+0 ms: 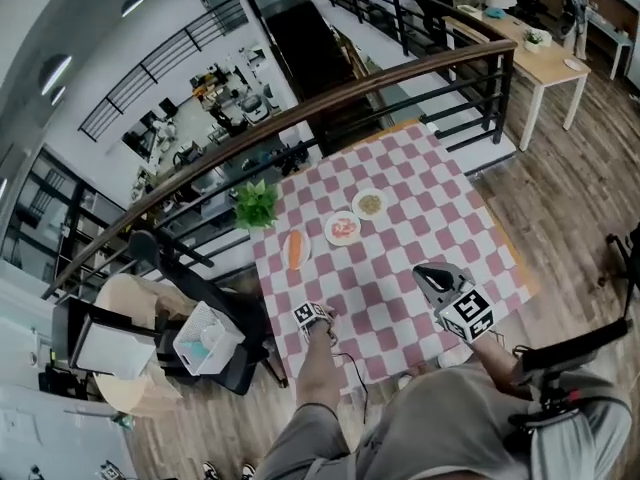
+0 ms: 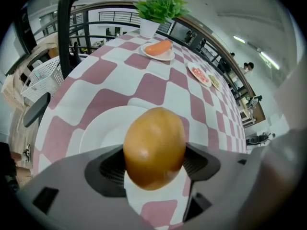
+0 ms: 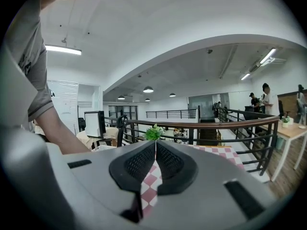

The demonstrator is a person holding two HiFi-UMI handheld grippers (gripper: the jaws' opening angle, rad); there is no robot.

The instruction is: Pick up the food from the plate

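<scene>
A smooth orange-brown, egg-shaped piece of food [image 2: 154, 147] sits between the pads of my left gripper [image 2: 154, 166], which is shut on it. It hangs just over a white plate [image 2: 98, 131] at the near left corner of the checked table [image 2: 158, 87]. In the head view, the left gripper [image 1: 313, 318] is at the table's front left edge. My right gripper [image 1: 428, 273] hovers over the front right of the table. Seen from its own camera, the right gripper [image 3: 155, 150] is shut with nothing in it.
Further along the table stand a plate with a carrot [image 2: 158, 47], a plate of pink food [image 2: 199, 73] and a third plate [image 1: 370, 204]. A potted plant [image 2: 160, 6] is at the far corner. A railing [image 1: 400, 78] runs behind the table, and a chair and a basket [image 1: 205, 338] are at its left.
</scene>
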